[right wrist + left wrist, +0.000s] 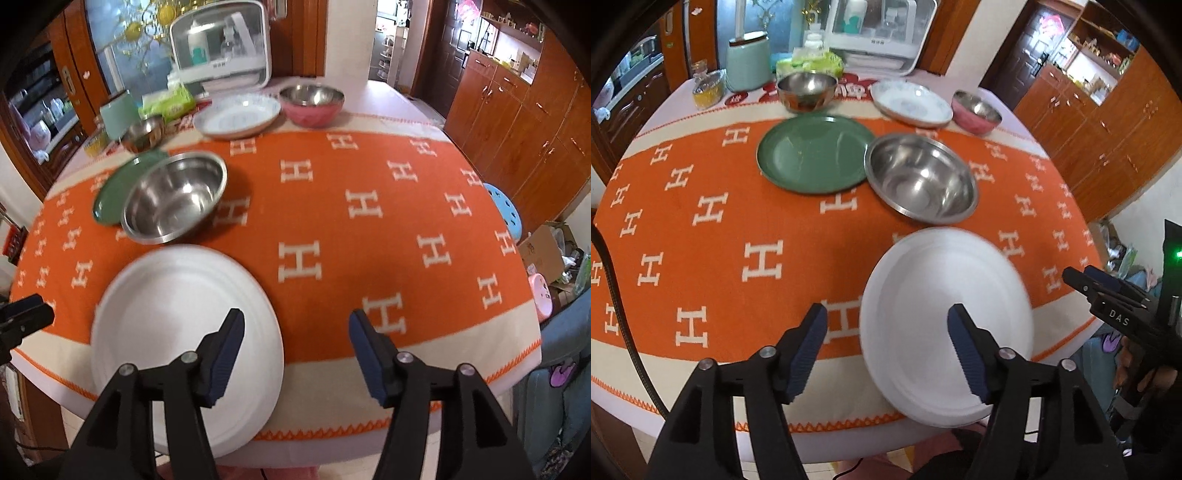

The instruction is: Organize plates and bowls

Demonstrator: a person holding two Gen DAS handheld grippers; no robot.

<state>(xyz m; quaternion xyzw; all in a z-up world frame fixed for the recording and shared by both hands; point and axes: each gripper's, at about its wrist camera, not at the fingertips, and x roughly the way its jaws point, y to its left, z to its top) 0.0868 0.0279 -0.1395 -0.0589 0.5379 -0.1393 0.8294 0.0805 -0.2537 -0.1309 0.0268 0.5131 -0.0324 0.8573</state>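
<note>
Both ribbed-padded grippers, left gripper (886, 349) and right gripper (295, 350), apart above smooth round white plate (945, 325).

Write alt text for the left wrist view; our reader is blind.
An open claw hangs empty above a white plate at the near edge of an orange cloth. Beyond lie a steel bowl and a green plate.
</note>
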